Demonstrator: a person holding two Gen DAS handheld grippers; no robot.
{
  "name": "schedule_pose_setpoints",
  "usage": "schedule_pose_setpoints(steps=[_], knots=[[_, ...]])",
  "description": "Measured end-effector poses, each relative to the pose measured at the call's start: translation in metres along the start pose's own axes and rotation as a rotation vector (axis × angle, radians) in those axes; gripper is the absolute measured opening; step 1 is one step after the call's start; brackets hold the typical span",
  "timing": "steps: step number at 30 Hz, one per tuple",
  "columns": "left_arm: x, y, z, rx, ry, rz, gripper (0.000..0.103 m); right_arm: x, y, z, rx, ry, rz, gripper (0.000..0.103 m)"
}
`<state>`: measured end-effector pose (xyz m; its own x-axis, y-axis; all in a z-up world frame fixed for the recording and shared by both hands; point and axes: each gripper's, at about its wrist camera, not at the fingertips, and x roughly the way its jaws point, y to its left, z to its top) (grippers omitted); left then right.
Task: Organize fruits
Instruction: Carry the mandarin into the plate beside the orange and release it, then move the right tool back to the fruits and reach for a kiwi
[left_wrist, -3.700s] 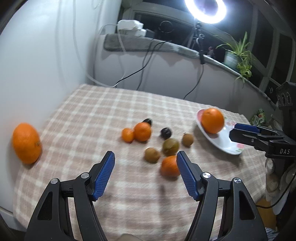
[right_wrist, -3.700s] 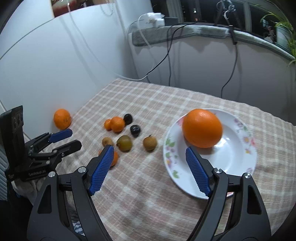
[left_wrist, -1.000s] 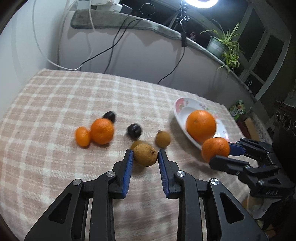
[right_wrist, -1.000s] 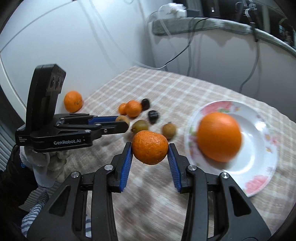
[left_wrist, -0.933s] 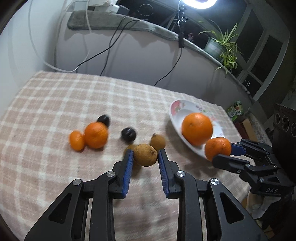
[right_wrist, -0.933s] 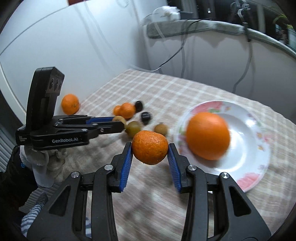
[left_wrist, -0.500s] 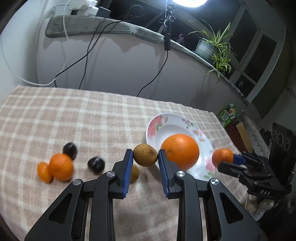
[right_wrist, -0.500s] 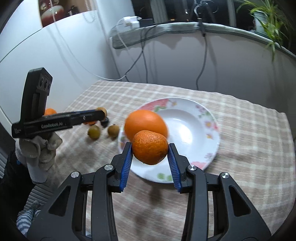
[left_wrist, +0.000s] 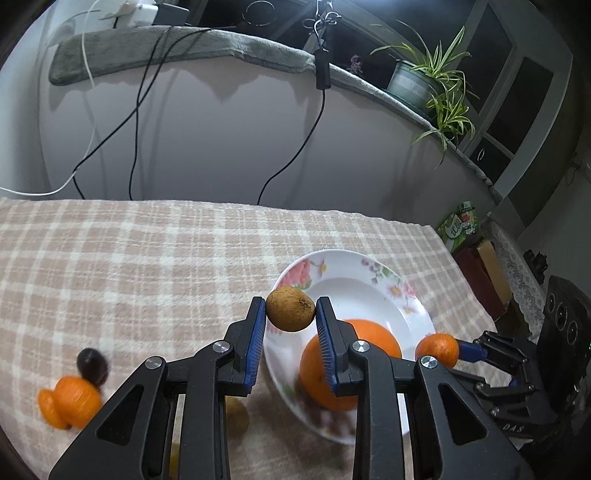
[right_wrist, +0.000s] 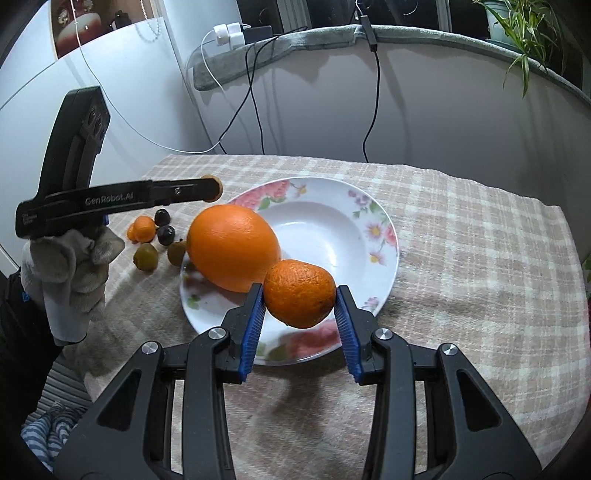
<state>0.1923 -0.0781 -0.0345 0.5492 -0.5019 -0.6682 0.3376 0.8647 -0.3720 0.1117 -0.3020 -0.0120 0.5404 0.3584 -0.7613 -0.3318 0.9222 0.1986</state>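
Observation:
My left gripper (left_wrist: 290, 314) is shut on a brown kiwi (left_wrist: 290, 309), held in the air over the left rim of the flowered white plate (left_wrist: 373, 280). A big orange (left_wrist: 373, 339) lies in that plate, partly behind my right finger. My right gripper (right_wrist: 300, 295) is shut on a small mandarin (right_wrist: 300, 292) above the plate's (right_wrist: 332, 229) near rim, just right of the big orange (right_wrist: 232, 246). In the left wrist view the right gripper (left_wrist: 439, 350) shows at the plate's right edge with its mandarin (left_wrist: 436, 349). The right wrist view shows the left gripper (right_wrist: 214, 190) from the side.
Loose on the checked cloth (left_wrist: 147, 258) left of the plate lie two small oranges (left_wrist: 70, 402), two dark plums (right_wrist: 165, 227) and two more kiwis (right_wrist: 146, 256). Cables (left_wrist: 136, 110) hang down the back wall. A gloved hand (right_wrist: 70, 273) holds the left gripper.
Both grippers have carried their fruit rightwards from the loose pile to the plate. The kiwi now hangs over the plate's left rim and the mandarin over its near rim.

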Motion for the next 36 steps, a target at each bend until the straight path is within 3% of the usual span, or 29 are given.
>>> schedule_pose_setpoints(steps=[10, 12, 15, 17, 19, 22, 25, 36], knots=[[0.011, -0.008, 0.004, 0.013, 0.023, -0.001, 0.027, 0.008, 0.003, -0.001, -0.024, 0.018, 0.0, 0.04], [0.01, -0.008, 0.005, 0.018, 0.021, -0.004, 0.041, 0.009, 0.005, 0.0, -0.031, 0.02, -0.003, 0.04], [0.008, -0.009, 0.006, 0.02, 0.016, -0.008, 0.046, 0.01, 0.007, 0.001, -0.034, 0.023, -0.01, 0.041], [0.006, -0.009, 0.006, 0.021, 0.013, -0.008, 0.046, 0.009, 0.007, 0.002, -0.033, 0.018, -0.018, 0.052], [0.005, -0.01, 0.006, 0.023, 0.012, -0.011, 0.046, 0.006, 0.007, 0.003, -0.032, 0.0, -0.023, 0.072], [0.001, -0.01, 0.005, 0.023, 0.008, -0.008, 0.047, 0.0, 0.008, 0.004, -0.036, -0.024, -0.023, 0.078], [-0.004, -0.009, 0.004, 0.021, 0.0, 0.0, 0.047, -0.005, 0.01, 0.005, -0.038, -0.036, -0.034, 0.082], [-0.036, -0.005, -0.002, 0.03, -0.044, 0.029, 0.048, -0.02, 0.027, 0.006, -0.049, -0.061, -0.014, 0.083]])
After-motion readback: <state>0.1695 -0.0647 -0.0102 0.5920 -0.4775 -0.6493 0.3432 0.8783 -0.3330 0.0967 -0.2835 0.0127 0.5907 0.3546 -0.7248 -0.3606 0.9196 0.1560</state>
